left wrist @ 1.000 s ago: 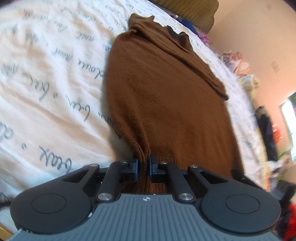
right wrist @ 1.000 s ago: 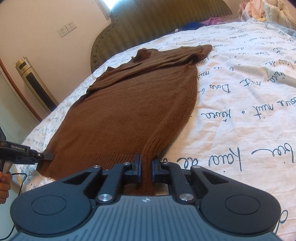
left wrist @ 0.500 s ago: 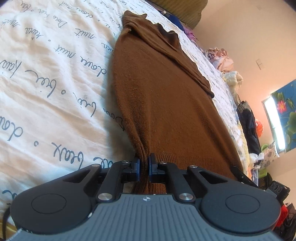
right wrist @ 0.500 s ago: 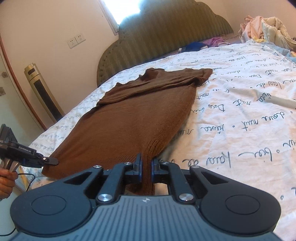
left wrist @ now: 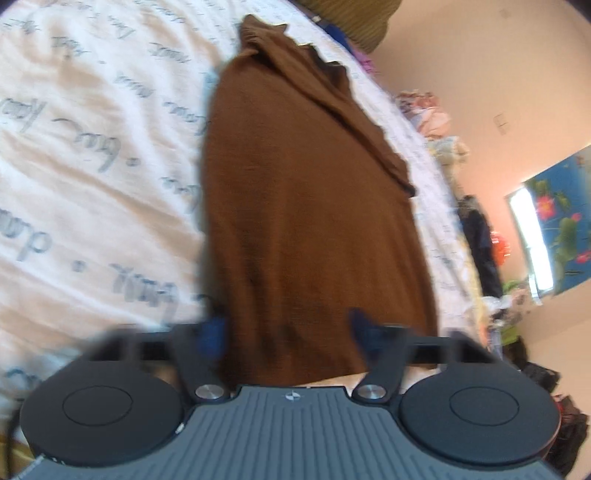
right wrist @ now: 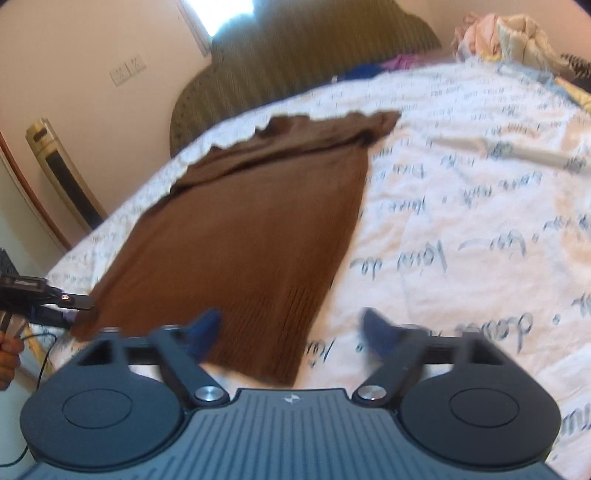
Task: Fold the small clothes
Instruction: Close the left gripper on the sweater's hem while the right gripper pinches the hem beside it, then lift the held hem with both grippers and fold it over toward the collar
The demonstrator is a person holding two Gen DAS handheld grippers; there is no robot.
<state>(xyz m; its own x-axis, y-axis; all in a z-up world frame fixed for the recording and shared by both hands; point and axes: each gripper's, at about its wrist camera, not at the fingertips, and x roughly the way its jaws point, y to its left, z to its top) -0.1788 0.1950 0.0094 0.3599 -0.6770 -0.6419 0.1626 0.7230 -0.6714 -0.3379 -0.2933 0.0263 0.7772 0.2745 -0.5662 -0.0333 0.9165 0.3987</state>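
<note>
Left wrist view: the left gripper has just been opening, its jaws spread wide, the brown sweater hem between them unpinched. The right gripper has likewise just opened, released over the sweater's near corner on the white lettered bedspread.

Count, both wrist views:
- Sweater: 1, brown, flat on sheet, neck end at 12 o'clock.
- Sheet: 1, white with script print.
- Headboard: 1, at 12 o'clock in right view.
- Grippers: 2. Left gripper; right gripper.
- Wall sockets: 1 double plate, 11 o'clock.
- Tower fan: 1, 9 o'clock.
- Clothes pile: 1 heap, items uncountable, 1 o'clock.
- Hand: 1 visible, 8 o'clock.
</note>
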